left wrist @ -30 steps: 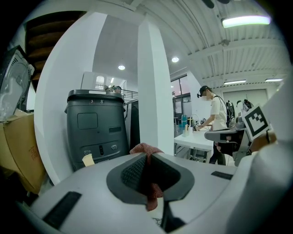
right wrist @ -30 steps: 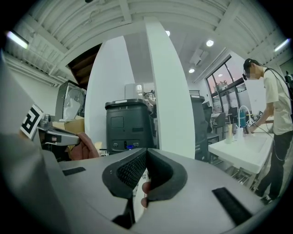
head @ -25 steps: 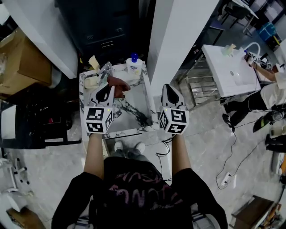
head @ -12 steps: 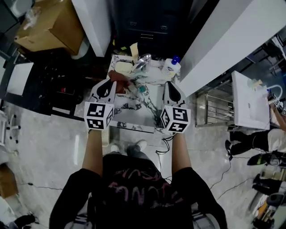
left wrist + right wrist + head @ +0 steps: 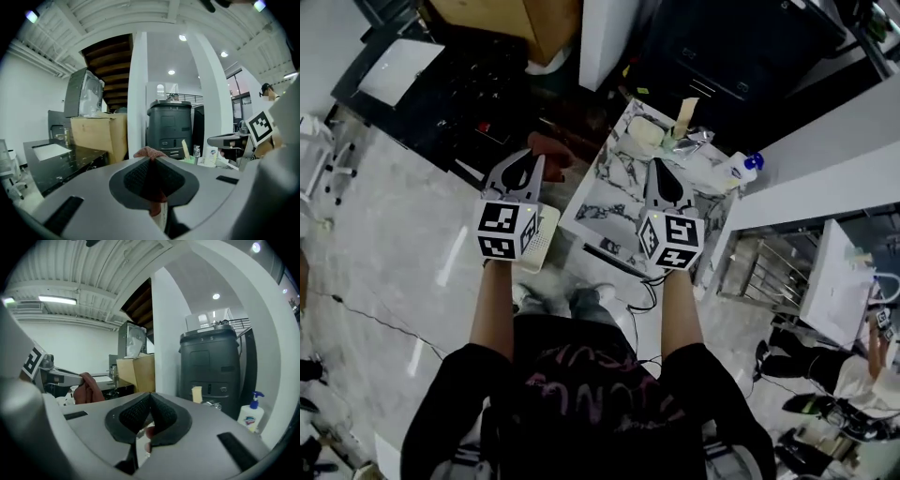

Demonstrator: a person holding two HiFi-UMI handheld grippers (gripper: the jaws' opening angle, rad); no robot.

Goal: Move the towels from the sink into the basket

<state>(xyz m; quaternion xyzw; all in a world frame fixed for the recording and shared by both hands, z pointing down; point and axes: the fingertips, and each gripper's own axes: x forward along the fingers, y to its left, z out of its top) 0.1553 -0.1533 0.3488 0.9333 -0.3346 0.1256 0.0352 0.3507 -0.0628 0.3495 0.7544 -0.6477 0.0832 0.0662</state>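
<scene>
The step in hand is, as I judge it, the carrying step. The left gripper [image 5: 528,161] has its jaws clenched on a reddish-brown cloth towel [image 5: 551,150]. In the left gripper view a fold of this towel [image 5: 149,153] stands up between the dark pads. The towel is in the air beside the left edge of the white marble sink with grey veins [image 5: 614,211], not inside it.

The right gripper [image 5: 656,169] is above the sink. In the right gripper view its jaws are together and I see no cloth held between them.

Under the left gripper lies a cream-white perforated object [image 5: 541,240], probably the basket, but most of it is covered. The next move asks to lower the towel over this object and to let the jaws go apart so that the towel drops inside.

The floor is of pale grey polished tiles [image 5: 403,234]. Around the sink I see a brown cardboard box [image 5: 516,23], a white soap bottle with a blue pump [image 5: 741,169] and a dark grey cabinet [image 5: 168,126].
</scene>
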